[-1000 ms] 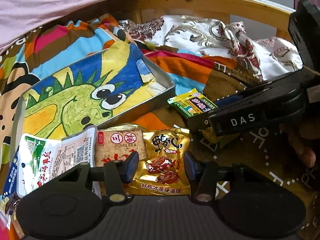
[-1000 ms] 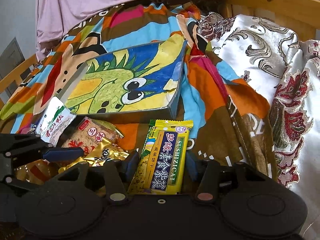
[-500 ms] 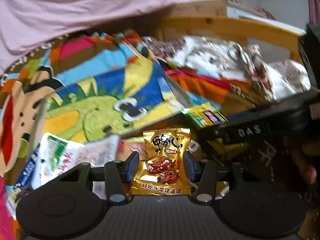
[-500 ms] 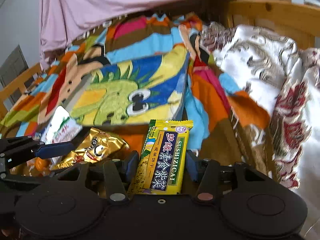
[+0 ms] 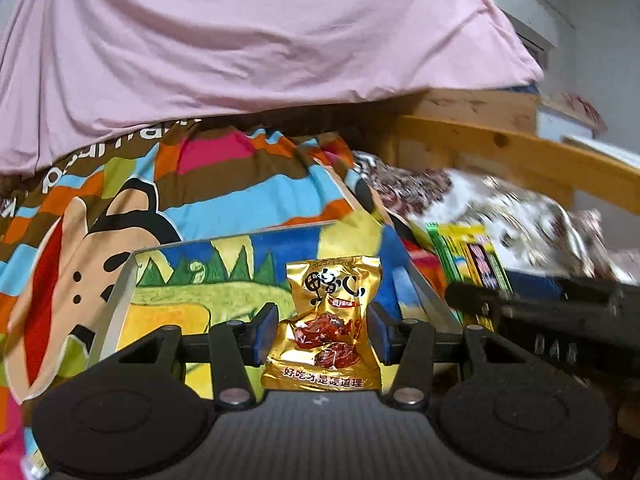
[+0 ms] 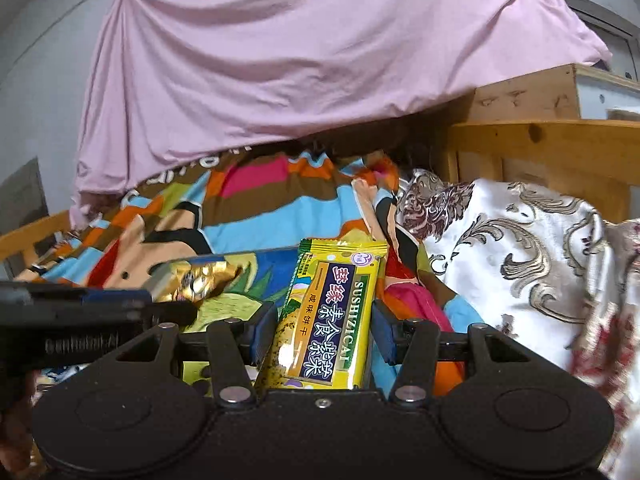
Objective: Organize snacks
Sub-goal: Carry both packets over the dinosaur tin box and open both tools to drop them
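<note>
Both jaws clamp packets, left gripper [image 5: 322, 340] w/ gold pouch [image 5: 326, 320], right gripper [image 6: 320, 334] w/ yellow biscuit pack [image 6: 328, 312]; slick foil may slip before reaching tray [image 5: 120, 300].

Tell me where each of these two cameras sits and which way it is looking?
Left wrist view: sits on the left gripper, looking forward along its fingers at the gold snack packet it holds, over the dinosaur box; the right gripper shows at the side.
Right wrist view: sits on the right gripper, looking forward at its yellow biscuit packet; the left gripper shows at the side.
Shared: both packets, the box, the striped blanket and pink sheet.
</note>
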A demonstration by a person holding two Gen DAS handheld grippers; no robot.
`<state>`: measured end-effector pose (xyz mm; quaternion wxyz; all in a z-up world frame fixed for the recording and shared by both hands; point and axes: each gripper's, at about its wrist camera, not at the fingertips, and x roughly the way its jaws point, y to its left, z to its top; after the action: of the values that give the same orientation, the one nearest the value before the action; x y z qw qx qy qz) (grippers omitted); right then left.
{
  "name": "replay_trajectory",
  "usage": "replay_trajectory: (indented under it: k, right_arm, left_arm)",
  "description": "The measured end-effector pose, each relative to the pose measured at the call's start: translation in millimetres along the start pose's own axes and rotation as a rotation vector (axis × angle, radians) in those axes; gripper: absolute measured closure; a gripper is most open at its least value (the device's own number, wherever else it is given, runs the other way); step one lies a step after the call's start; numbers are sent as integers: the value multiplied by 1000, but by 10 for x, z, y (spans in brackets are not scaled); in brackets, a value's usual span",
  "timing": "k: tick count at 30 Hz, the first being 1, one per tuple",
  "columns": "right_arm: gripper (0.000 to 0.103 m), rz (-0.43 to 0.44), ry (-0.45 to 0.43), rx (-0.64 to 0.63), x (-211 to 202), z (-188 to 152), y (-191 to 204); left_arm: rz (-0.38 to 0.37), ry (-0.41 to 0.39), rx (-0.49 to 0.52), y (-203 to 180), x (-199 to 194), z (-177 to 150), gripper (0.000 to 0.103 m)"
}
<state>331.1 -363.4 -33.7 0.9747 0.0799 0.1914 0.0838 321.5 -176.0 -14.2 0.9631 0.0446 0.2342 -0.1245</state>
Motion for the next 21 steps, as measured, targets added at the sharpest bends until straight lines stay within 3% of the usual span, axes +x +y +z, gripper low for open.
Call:
replay_trajectory:
  k: [11,21]
  right_arm:
    - [50,-10,66,-121,465,-134,150]
    - [49,-20,166,-166,693,-266,245]
  left_arm:
    - [14,129,-153,264,841,35,51]
    - [19,230,-131,253,1112,-19,49]
